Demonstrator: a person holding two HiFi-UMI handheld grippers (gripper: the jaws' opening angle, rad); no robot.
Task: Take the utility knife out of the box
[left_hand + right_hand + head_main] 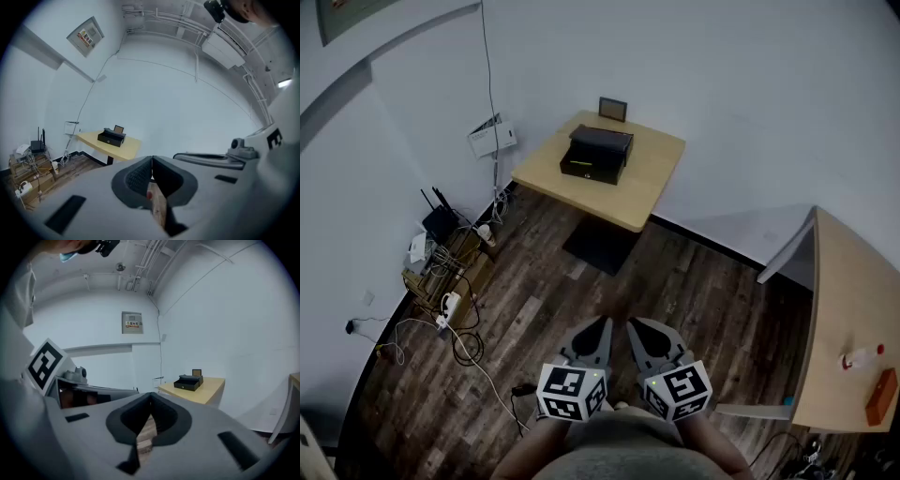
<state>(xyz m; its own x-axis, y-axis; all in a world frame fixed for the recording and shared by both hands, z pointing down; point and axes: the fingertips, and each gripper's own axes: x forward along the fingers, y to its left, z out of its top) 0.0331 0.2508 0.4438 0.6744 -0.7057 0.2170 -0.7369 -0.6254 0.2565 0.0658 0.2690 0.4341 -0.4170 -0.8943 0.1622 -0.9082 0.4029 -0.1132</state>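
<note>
Both grippers shut and empty, well short of the square table

A dark plank floor [581, 309] fills the room, and the pale square table [652, 178] stands on it against the white wall [750, 84]; every place below is given from that table. To the right of it and nearer the person, well apart from it, is a second wooden table [848, 300] with a small red-capped bottle [861, 357] and an orange block [881, 397] on it. To the left of the square table, on the floor by the wall, lies a clutter of cables and network gear [441, 272].

Well apart from the square table, held side by side over the floor close to the person's body, are the left gripper [603, 323] and the right gripper [635, 326]. Each has its jaws pressed together at the tips with nothing between them, and both point roughly level toward the table.

The black box [598, 155] sits on the square table, toward its back left part. The utility knife cannot be made out from this far off. Behind the box, at the table's back edge by the wall, stands a small dark frame [613, 109]
</note>
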